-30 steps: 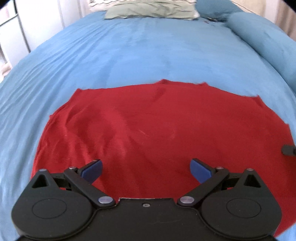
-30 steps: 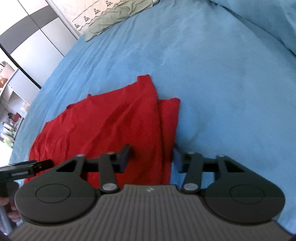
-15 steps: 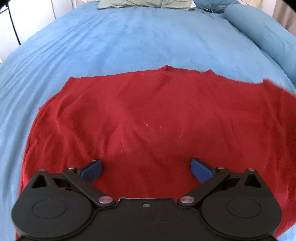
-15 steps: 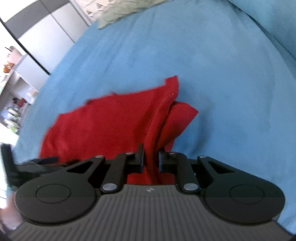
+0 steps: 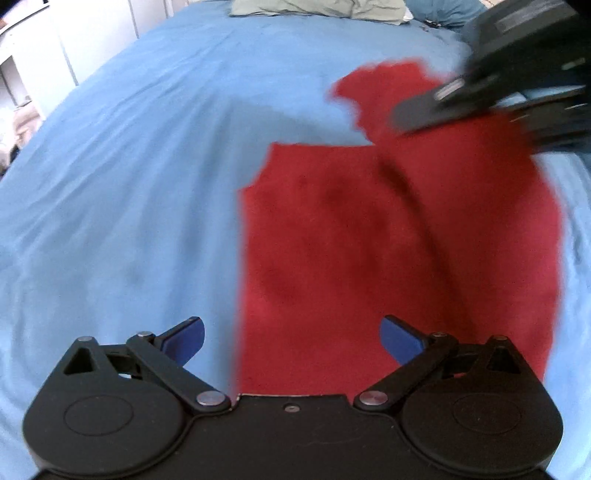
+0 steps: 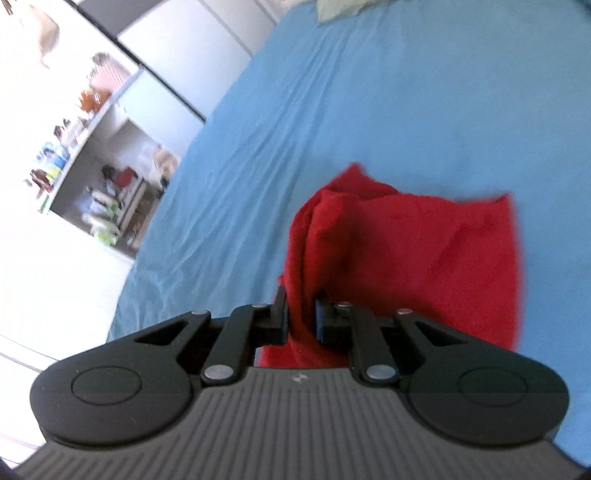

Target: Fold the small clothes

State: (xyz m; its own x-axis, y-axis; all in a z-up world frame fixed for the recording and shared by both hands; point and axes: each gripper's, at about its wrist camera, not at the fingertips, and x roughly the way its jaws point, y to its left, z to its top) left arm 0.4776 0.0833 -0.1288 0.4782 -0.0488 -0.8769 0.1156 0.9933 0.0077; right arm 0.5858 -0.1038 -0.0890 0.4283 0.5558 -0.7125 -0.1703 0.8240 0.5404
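Note:
A red garment (image 5: pixel 351 251) lies on the blue bedspread (image 5: pixel 129 166), one side folded over. My left gripper (image 5: pixel 291 338) is open and empty, low over the garment's near left edge. My right gripper (image 6: pixel 300 314) is shut on a bunched edge of the red garment (image 6: pixel 406 258) and holds it lifted over the rest. In the left wrist view the right gripper (image 5: pixel 517 74) shows blurred at the upper right above the cloth.
A grey-green pillow (image 5: pixel 317 7) lies at the head of the bed. White wardrobe doors (image 6: pixel 184 48) and cluttered shelves (image 6: pixel 103 177) stand to the left of the bed. The bedspread (image 6: pixel 406 92) stretches around the garment.
My right gripper closed on the garment's right edge, lifted it and carried it leftward over the flat part. My left gripper stayed open and shifted toward the garment's left edge.

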